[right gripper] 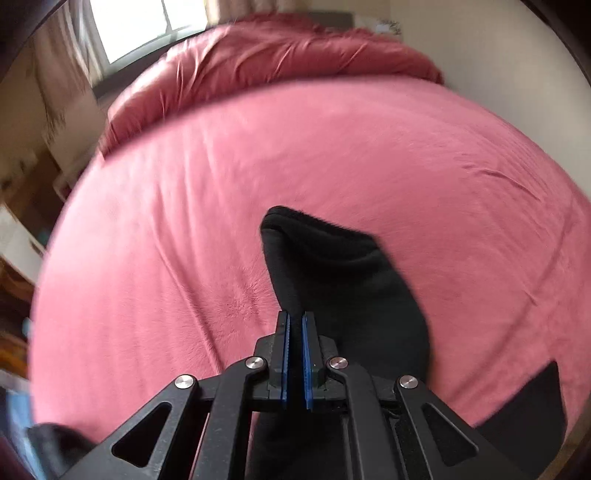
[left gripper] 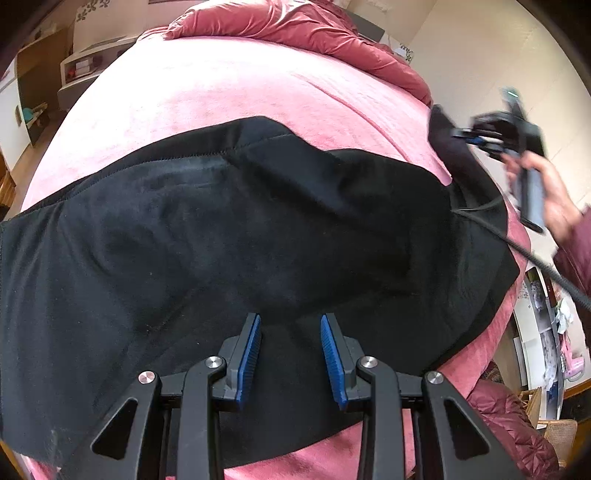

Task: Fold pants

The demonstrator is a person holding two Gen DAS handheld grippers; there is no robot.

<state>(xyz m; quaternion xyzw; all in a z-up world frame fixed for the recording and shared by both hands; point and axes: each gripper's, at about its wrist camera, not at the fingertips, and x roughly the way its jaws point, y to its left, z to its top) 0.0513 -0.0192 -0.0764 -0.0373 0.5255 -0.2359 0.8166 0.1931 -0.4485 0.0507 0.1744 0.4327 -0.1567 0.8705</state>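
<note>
Black pants (left gripper: 229,240) lie spread across the pink bed (left gripper: 221,96). My left gripper (left gripper: 291,321) is open just above the near part of the pants, holding nothing. My right gripper (right gripper: 295,317) is shut on an end of the black pants (right gripper: 332,273) and holds it lifted above the bed (right gripper: 184,221). In the left wrist view the right gripper (left gripper: 476,134) shows at the far right with the lifted pants end (left gripper: 448,144) hanging from it.
A rumpled dark pink duvet (left gripper: 295,26) lies at the far end of the bed. Shelves and furniture (left gripper: 33,92) stand at the left. A black cable (left gripper: 535,258) trails from the right hand. A quilted maroon item (left gripper: 509,417) lies at lower right.
</note>
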